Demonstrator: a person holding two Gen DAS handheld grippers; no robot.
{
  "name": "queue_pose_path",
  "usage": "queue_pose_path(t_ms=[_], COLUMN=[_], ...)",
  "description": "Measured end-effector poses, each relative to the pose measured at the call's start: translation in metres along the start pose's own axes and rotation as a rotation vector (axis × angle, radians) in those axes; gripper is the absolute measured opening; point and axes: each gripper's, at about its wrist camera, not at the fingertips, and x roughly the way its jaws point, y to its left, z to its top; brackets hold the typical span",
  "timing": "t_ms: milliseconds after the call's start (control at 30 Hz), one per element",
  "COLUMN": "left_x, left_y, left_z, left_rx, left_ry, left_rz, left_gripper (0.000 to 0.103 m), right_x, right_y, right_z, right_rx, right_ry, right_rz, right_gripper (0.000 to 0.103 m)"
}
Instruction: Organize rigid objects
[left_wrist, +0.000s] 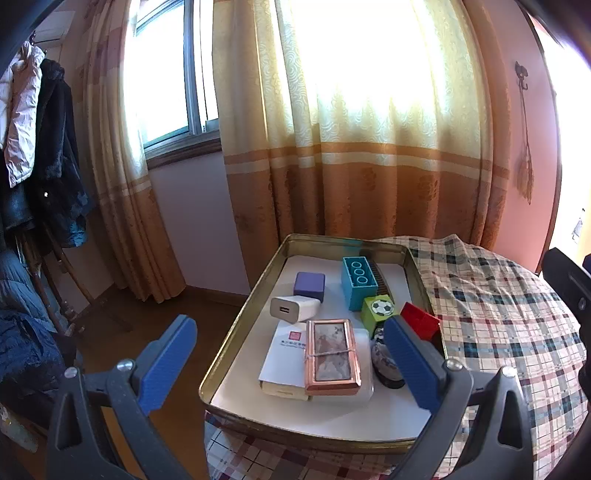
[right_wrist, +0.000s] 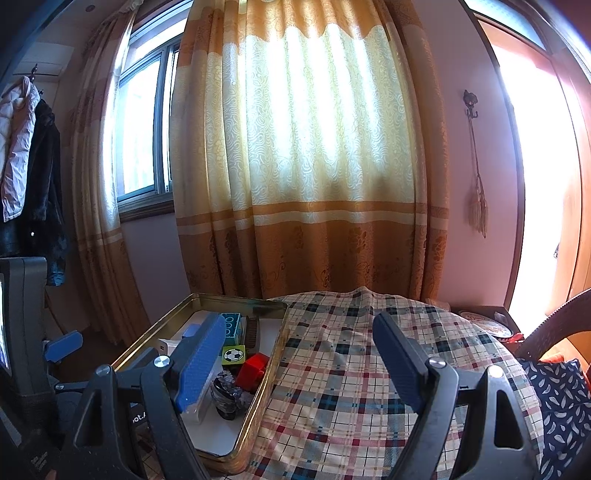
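You are holding both grippers released and empty: the left gripper (left_wrist: 291, 362) is hovering over the gold tray (left_wrist: 236, 325), where the copper-framed box (left_wrist: 331, 357) is lying at 6 o'clock; the right gripper (right_wrist: 299, 363) is hovering above the plaid cloth (right_wrist: 354, 373)

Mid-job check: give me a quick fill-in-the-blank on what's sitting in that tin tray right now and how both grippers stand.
1. The green cube carries a picture of a ____.
2. The copper-framed picture lies on top of a ____ box.
3. The tin tray rests on a ____-patterned cloth.
4. The left gripper and right gripper both stand ____, holding nothing.

Missing words: football; white; plaid; open
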Motion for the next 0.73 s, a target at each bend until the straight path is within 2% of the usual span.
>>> queue_pose_path(t_ms=[733], left_x=[-0.0014], left_y=[0.0044], left_z=[0.0027], left_rx=[-0.036], left_ry=[0.024], left_rz=[-0.004], left_gripper=[0.103], right_x=[0.0025], right_y=[0.0006], right_z=[-0.0003], right_rx=[0.013], right_ry=[0.023], right_rz=[0.007], right_gripper=[0.084])
